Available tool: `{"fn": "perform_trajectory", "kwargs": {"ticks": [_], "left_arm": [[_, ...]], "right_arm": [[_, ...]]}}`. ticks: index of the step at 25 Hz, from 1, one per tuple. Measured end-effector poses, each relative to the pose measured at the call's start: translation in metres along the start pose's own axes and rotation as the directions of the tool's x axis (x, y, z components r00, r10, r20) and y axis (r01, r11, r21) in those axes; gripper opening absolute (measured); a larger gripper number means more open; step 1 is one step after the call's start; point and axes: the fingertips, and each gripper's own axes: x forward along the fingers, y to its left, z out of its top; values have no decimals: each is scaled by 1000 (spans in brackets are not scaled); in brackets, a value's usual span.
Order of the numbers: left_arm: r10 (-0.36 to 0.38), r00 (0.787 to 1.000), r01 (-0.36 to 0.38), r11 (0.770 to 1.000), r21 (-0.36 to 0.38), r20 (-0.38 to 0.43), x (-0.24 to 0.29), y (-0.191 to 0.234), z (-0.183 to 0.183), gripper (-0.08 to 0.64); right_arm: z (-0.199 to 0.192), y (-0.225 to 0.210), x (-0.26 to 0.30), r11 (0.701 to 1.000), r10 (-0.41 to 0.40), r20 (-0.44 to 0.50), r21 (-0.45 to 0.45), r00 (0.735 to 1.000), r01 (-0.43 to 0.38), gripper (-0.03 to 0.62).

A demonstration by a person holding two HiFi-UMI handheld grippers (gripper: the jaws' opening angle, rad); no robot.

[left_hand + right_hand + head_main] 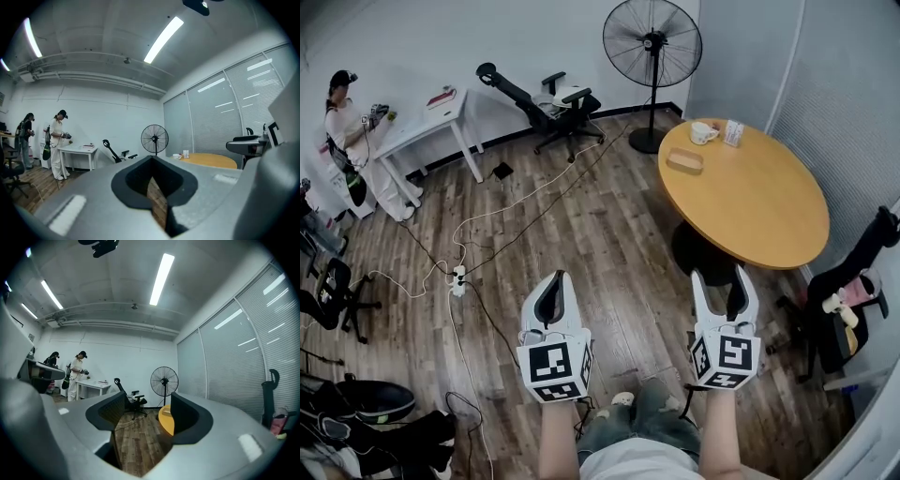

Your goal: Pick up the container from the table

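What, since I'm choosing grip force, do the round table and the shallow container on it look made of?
Round table: wood or wood-look laminate; the orange-tan top looks smooth, with a soft satin sheen. Container: matte tan with rounded corners, possibly plastic or bamboo, but it is too small to tell.

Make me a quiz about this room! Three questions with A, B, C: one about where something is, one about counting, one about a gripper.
1. Where is the fan?
A) on the floor by the table
B) on the white desk
C) on a chair
2. How many things sit on the table?
A) one
B) three
C) six
3. The right gripper is:
A) shut on a spoon
B) open, empty
C) shut, empty

Answers:
1 A, its base stands on the floor next to the table.
2 B, a cup, a carton and a container.
3 B, its jaws stand apart with only floor between.
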Motion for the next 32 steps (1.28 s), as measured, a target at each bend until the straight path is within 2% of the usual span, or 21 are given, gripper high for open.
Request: {"fn": "perform_trajectory", "kwargs": {"ticks": [4, 12, 32], "left_arm": [[-1, 1000, 1, 1000, -3, -14, 19, 1, -1, 0], [14, 999, -14, 1000, 0, -35, 74, 6, -8, 0], [119, 993, -119, 993, -1, -21, 298, 8, 34, 0]], "right_arm": [[-6, -4, 18, 1000, 4, -29, -2, 1000, -4, 365], [-18, -11, 79, 999, 32, -53, -1, 998, -32, 379], [11, -81, 330, 991, 133, -24, -2, 991, -133, 374]]}}
